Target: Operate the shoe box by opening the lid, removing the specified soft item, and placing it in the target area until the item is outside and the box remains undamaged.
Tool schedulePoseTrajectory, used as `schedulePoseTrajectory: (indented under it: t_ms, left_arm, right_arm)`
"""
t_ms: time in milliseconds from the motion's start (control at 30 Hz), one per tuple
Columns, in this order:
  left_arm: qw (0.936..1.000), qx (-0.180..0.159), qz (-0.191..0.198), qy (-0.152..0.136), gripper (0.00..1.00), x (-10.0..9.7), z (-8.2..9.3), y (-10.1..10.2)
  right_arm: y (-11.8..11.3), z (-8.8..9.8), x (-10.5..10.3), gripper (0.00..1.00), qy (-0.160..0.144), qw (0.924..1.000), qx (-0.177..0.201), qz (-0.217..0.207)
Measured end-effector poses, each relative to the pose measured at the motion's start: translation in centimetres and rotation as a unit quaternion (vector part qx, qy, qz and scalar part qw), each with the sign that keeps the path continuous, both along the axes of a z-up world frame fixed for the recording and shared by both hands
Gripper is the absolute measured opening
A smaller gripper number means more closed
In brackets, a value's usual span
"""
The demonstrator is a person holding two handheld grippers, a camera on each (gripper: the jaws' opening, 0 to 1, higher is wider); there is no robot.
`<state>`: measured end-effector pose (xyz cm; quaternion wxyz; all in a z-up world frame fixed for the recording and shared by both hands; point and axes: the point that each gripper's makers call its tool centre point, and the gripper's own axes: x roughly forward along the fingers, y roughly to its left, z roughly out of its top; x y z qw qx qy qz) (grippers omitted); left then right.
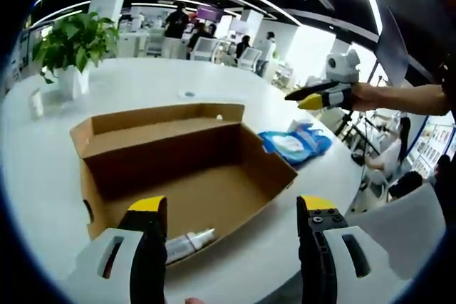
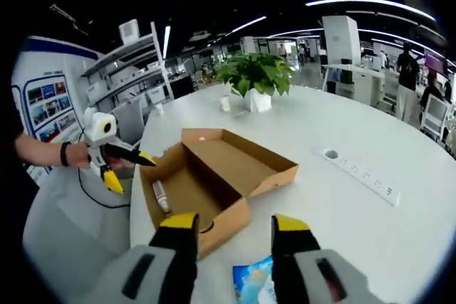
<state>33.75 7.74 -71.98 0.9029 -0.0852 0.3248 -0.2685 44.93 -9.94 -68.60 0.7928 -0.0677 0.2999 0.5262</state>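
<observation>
White table (image 1: 43, 176), both tongs raised, jaws apart

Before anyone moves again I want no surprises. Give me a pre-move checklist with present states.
1. Box lid open: ok.
2. Soft blue pack out of the box, lying on the table: ok.
3. Box undamaged: cannot tell, though no tear shows.
4. Left tool open and holding nothing: ok.
5. Right tool open, above the blue pack: ok.
6. Box emptied: not ok, a tube lies inside.
</observation>
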Motion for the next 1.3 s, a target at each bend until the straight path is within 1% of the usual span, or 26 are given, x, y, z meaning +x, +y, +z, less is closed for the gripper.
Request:
schedulePoseTrajectory:
  t_ms: [167,300,400,467,633,700,900,1033,1133,1300]
  left_arm:
    - [1.0000,-0.004,0.001,-0.003,0.76,0.4,0.0,0.2]
    - [1.0000,-0.007,0.003,-0.005,0.76,0.6,0.0,0.2]
    - [0.9998,-0.018,0.011,-0.003,0.76,0.8,-0.1,0.4]
    - [0.9997,-0.019,0.011,-0.004,0.76,0.9,-0.1,0.5]
    - [0.9995,-0.027,0.016,-0.006,0.76,1.0,0.1,0.5]
    - [0.9995,-0.026,0.015,-0.007,0.76,1.0,0.1,0.4]
    - [0.9995,-0.029,0.011,-0.010,0.75,1.1,0.4,0.2]
    - [0.9994,-0.030,0.015,-0.012,0.75,1.2,0.6,0.4]
    - [0.9989,-0.039,0.024,-0.012,0.75,1.3,0.7,0.5]
    - [0.9989,-0.038,0.022,-0.014,0.75,1.5,0.9,0.5]
  right_arm:
    - [1.3,0.1,-0.9,0.39,-0.004,1.0000,0.002,0.002]
    - [2.2,0.2,-1.6,0.41,-0.004,0.9999,0.012,0.001]
    - [3.1,0.2,-2.4,0.43,-0.006,0.9998,0.016,0.007]
    - [3.7,0.4,-2.9,0.45,-0.004,0.9996,0.027,0.007]
    - [4.8,0.5,-3.9,0.46,-0.010,0.9994,0.031,0.014]
    - [5.1,0.5,-4.1,0.47,-0.007,0.9993,0.035,0.013]
    - [5.3,0.5,-4.9,0.49,-0.001,0.9989,0.047,0.002]
    - [4.8,-0.1,-5.5,0.49,-0.011,0.9992,0.039,-0.002]
    - [4.4,-0.5,-6.1,0.49,-0.010,0.9992,0.039,-0.008]
    - [4.1,-0.9,-6.6,0.49,-0.003,0.9985,0.047,-0.027]
